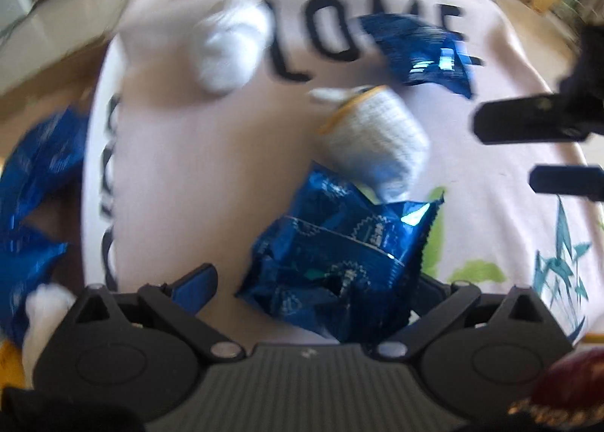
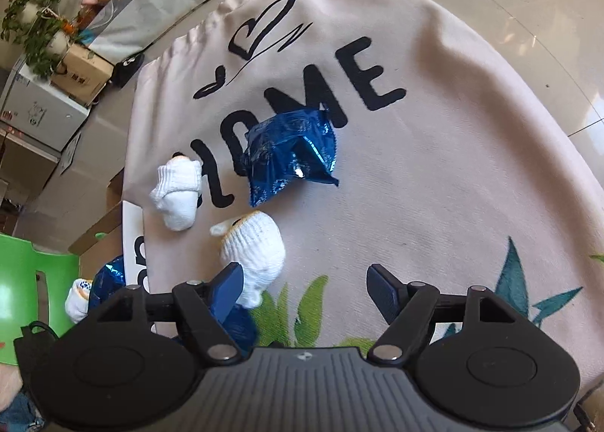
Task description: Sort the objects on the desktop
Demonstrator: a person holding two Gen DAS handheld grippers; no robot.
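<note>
Your left gripper (image 1: 309, 292) points steeply down at a crumpled blue foil snack packet (image 1: 339, 262) that lies on the pale pink fabric cloth printed with black lettering (image 1: 181, 175), which covers the surface. The packet sits between the two fingers, but the view is blurred, and the near finger appears to stand clear of the foil. Treat this gripper as released with the packet not yet held.

Your right gripper (image 2: 305, 285) is also released. Nothing lies between its fingers. A rolled white knit sock (image 2: 253, 243) rests just beside its left finger.

Hazards from this position:

1. Foil slip. The packet is creased and glossy. If you clench on a loose corner, expect it to fold and slide out on the lift. Centre the fingers on the packet's bulk first.
2. Sock snag. The rolled sock touches or overlaps the far edge of the packet. Closing too far forward could pinch the sock along with the foil and mix two classes.
3. Gripper collision. Both grippers work the same patch, near the edge of the cloth closest to you. The right gripper shows at the right edge of the left wrist view. Keep it apart while the left descends.
4. Cloth drag. Fingers pressed into the fabric could bunch it and shift a second blue foil packet (image 2: 290, 152) and a second white rolled sock (image 2: 177, 194), both nearer the centre lettering.
</note>
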